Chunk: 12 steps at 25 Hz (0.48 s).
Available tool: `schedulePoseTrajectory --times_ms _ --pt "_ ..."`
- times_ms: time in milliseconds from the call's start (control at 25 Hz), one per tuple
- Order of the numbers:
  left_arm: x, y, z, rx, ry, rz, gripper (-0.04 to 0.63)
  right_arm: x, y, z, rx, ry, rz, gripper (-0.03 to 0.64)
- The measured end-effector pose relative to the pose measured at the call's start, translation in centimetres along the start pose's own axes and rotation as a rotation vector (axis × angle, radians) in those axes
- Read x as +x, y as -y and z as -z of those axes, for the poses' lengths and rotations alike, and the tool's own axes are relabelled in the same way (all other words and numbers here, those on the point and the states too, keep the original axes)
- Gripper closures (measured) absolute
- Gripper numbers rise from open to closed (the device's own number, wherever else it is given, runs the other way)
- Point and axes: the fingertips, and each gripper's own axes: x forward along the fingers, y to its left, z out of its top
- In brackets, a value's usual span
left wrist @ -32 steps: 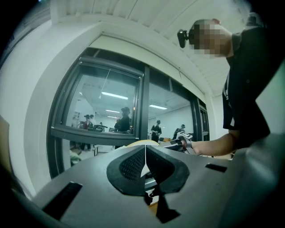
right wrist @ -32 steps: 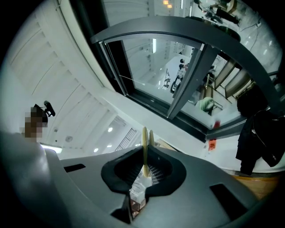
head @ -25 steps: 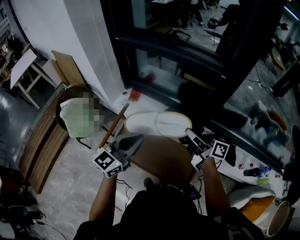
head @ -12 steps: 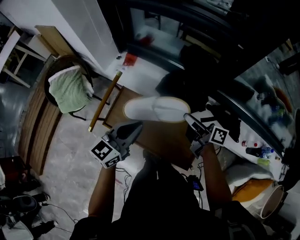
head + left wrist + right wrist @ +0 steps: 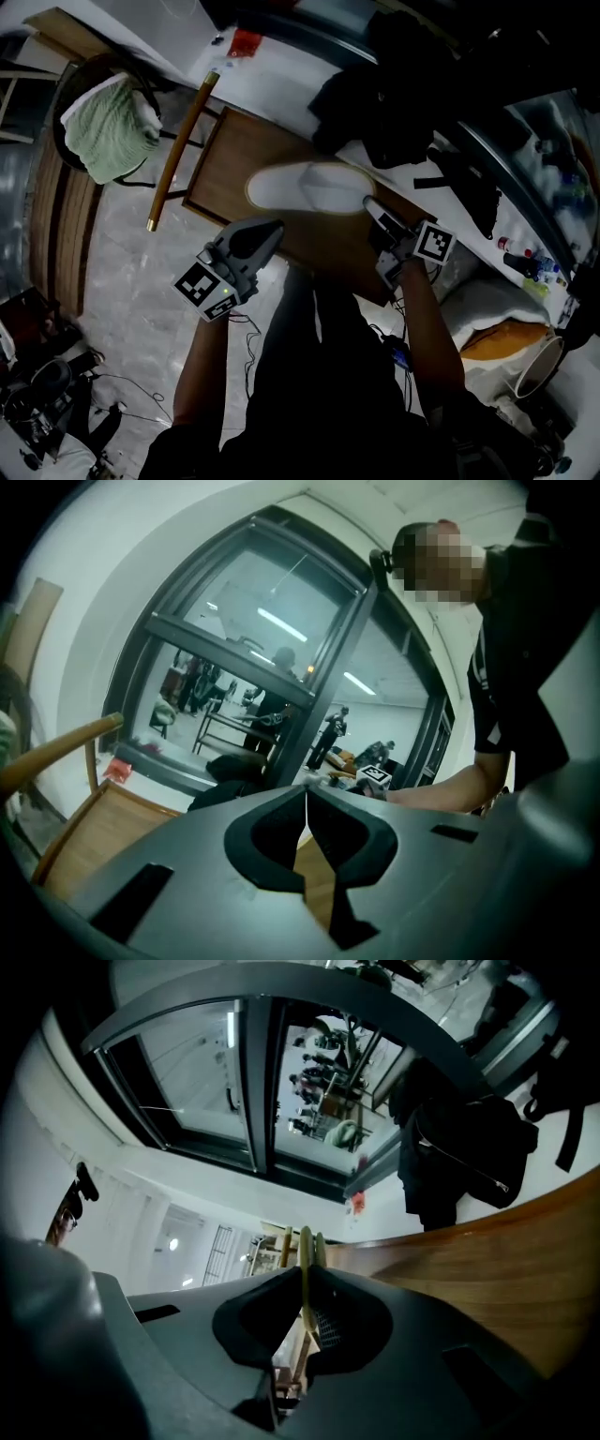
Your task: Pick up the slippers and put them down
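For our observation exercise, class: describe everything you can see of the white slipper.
The slipper is white, soft-looking fabric with a pale yellowish rim, oval and flat, lying lengthwise over the brown wooden table. The right gripper is shut on the end nearer the head view's right. That gripper's own view shows two thin yellowish edges pinched, perhaps a pair. Whether it touches the table cannot be told.

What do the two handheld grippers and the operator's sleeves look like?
The left gripper and right gripper are grey tapered wedges. Each carries a white cube with black square markers: left cube, right cube. The person wears a black short-sleeved top.
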Motion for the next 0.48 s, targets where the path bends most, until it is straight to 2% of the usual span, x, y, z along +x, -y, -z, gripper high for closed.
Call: schedulePoseTrajectory --times_ms 200,480 --pt "1.3 0.4 3.3 -0.059 -0.036 0.031 0.581 0.4 3.3 2.0 0.031 -0.028 0.046 0.577" --pt "2.5 -0.1 5.7 -0.102 -0.062 0.053 0.581 1.2 5.7 3.0 -0.018 -0.062 0.089 0.577"
